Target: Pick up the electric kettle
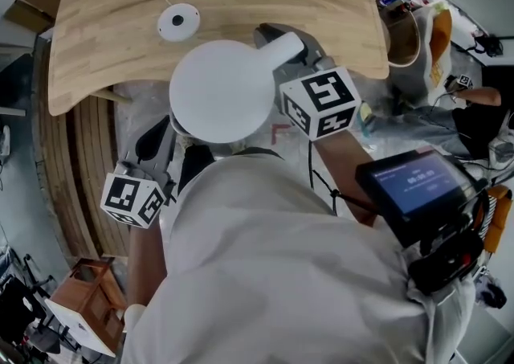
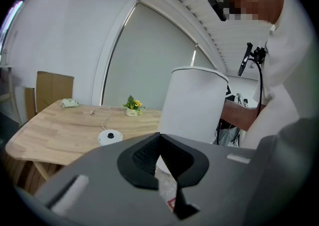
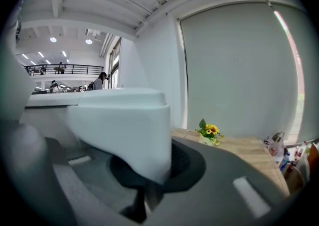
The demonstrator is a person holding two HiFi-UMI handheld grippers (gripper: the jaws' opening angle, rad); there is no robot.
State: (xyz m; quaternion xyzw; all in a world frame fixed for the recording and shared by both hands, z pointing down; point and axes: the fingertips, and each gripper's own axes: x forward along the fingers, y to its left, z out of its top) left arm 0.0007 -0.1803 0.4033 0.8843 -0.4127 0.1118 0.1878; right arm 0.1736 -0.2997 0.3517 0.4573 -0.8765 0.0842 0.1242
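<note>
Scene: wooden worktop (image 1: 321, 1), round base (image 1: 179, 22) on it | kettle (image 1: 221, 91): white, off base, over worktop's near edge | right hand-held gripper (image 3: 149, 170): pinching kettle handle (image 3: 124, 130) | left hand-held gripper (image 2: 159, 142): jaws pressed together, empty, near kettle

Matt smooth white plastic on electric kettle (image 1: 221, 91); pale grained wood table (image 1: 104, 41); black ribbed fingers (image 2: 143, 156) on left gripper (image 2: 160, 141).
</note>
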